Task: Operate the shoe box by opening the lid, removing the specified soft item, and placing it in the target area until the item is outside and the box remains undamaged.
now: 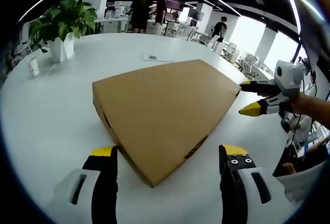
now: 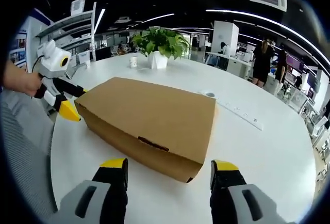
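A shut brown cardboard shoe box (image 1: 165,113) lies flat on the white round table (image 1: 46,126). My left gripper (image 1: 168,153) is open, its yellow-tipped jaws standing either side of the box's near corner without touching it. My right gripper (image 1: 248,98) comes in from the right, open, with its tips close to the box's right corner. In the right gripper view the box (image 2: 154,113) shows its long front side with a small slot. My right gripper (image 2: 169,164) is open just short of that side. My left gripper (image 2: 76,101), held by a hand (image 2: 20,82), is open at the box's left corner.
A potted plant (image 1: 62,22) (image 2: 157,43) in a white pot and a small cup (image 1: 34,66) (image 2: 133,61) stand on the table beyond the box. A round disc (image 1: 150,57) (image 2: 209,94) and a white power strip (image 2: 242,113) lie nearby. People stand among desks behind.
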A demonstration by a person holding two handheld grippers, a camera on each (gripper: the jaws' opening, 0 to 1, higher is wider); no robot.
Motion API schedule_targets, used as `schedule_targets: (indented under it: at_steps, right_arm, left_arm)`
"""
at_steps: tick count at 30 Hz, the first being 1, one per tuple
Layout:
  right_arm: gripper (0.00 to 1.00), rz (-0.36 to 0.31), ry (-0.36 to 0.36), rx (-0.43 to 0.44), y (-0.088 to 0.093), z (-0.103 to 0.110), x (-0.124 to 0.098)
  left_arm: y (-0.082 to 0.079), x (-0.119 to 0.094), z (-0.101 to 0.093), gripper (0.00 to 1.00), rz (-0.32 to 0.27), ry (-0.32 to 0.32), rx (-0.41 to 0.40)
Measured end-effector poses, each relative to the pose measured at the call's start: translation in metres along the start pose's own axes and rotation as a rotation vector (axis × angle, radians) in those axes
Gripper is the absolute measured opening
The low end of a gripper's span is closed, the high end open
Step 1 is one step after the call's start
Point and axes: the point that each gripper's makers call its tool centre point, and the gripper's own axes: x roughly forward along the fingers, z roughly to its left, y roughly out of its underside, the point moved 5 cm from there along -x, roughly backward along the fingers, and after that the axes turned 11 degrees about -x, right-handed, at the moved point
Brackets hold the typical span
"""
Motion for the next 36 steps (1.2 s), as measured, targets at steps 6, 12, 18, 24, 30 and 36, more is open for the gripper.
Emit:
schedule_targets:
  at_steps: [6,12,18,24,30,36]
  right_arm:
    - [0.59,-0.019,0.001,0.015,-0.004,-0.005,0.005]
    - [0.56,-0.025,0.001,0.032,-0.005,-0.008,0.011]
    - [0.55,-0.021,-0.014,0.022,-0.005,-0.006,0.012]
    - [0.56,-0.016,-0.016,0.025,-0.005,-0.006,0.014]
    - [0.55,-0.013,-0.009,0.035,-0.006,-0.005,0.014]
    - [0.55,-0.015,-0.005,0.040,-0.006,-0.004,0.015]
  left_arm:
    - [-0.006,0.004,0.003,0.82,-0.040,-0.028,-0.012]
    - [-0.007,0.007,0.005,0.81,-0.049,-0.044,-0.014]
    - [-0.007,0.009,0.006,0.81,-0.045,-0.045,-0.009]
    - [-0.006,0.011,0.005,0.81,-0.047,-0.047,0.003]
    - [-0.007,0.011,0.007,0.81,-0.055,-0.048,0.013]
    - [-0.008,0.012,0.008,0.80,-0.046,-0.049,0.019]
